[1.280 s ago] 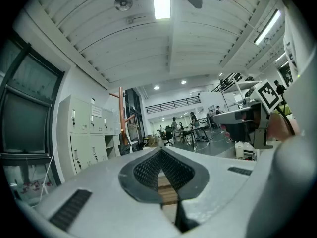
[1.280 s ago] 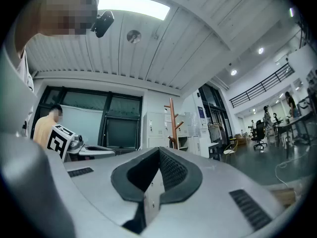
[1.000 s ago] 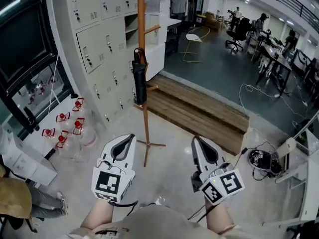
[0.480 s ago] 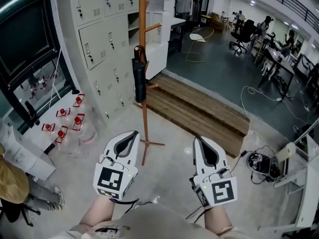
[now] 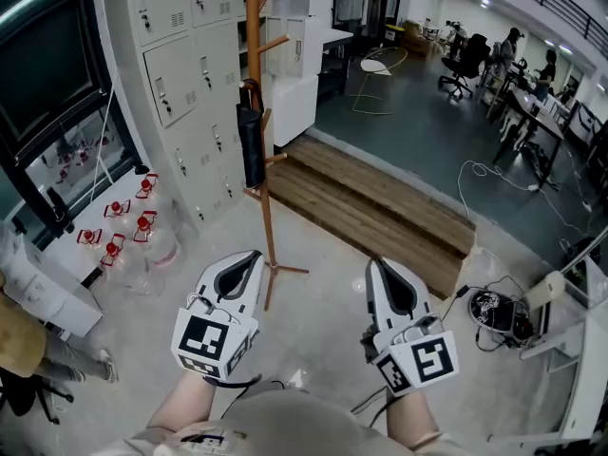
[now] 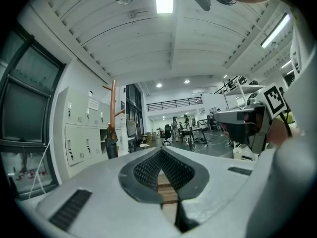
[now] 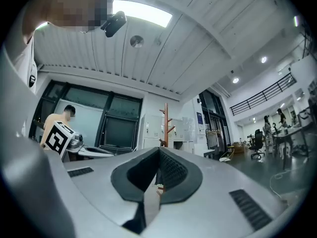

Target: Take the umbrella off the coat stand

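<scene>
Furled black umbrella [image 5: 251, 146] hung upright against the pole of the wooden coat stand [image 5: 253, 27] at 11 o'clock, beside grey lockers [image 5: 176, 74]; left claw [image 5: 249, 256] at 7 o'clock and right claw [image 5: 373, 263] at 5 o'clock both closed on nothing, pointing toward the stand, well short of it.

Both forearms held out in front, side by side, well apart. Left gripper [image 5: 253, 255] points level, jaw tips pressed together, nothing between them. Right gripper [image 5: 372, 263] noses slightly upward, jaw tips likewise together, empty. Marker cubes sit nearest the wrists.
</scene>
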Demonstrator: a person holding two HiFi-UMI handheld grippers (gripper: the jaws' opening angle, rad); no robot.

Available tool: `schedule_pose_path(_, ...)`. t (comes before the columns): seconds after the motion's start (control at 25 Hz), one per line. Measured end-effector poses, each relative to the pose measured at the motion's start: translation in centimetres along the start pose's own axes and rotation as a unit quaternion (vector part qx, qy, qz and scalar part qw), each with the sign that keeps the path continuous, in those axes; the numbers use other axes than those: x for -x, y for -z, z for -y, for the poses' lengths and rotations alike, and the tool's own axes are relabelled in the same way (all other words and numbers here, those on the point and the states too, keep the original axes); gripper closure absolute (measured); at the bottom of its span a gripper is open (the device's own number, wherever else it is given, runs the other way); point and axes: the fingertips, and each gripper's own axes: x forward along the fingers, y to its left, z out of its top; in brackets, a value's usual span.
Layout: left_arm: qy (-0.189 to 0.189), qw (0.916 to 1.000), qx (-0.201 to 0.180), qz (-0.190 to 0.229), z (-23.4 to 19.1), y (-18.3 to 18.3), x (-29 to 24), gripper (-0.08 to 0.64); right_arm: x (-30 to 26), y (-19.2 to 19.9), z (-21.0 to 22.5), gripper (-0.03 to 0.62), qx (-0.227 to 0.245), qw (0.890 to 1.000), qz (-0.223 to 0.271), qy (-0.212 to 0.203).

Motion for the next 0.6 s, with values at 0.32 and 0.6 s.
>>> schedule_pose_path(0.32, -0.017, 0.9997, -0.017, -0.005, 2.8, -0.7, -0.1, 0.554, 1.5, -0.4, 0.9, 0.586, 0.007, 1.0, -0.01, -0.021)
schedule_pose_path(0.6, -0.026, 0.9992, -0.028, -0.013, 2.9, -0.4, 0.4, 0.554, 1.6, -0.3, 0.5, 0.585, 0.006, 0.999, -0.007, -0.036)
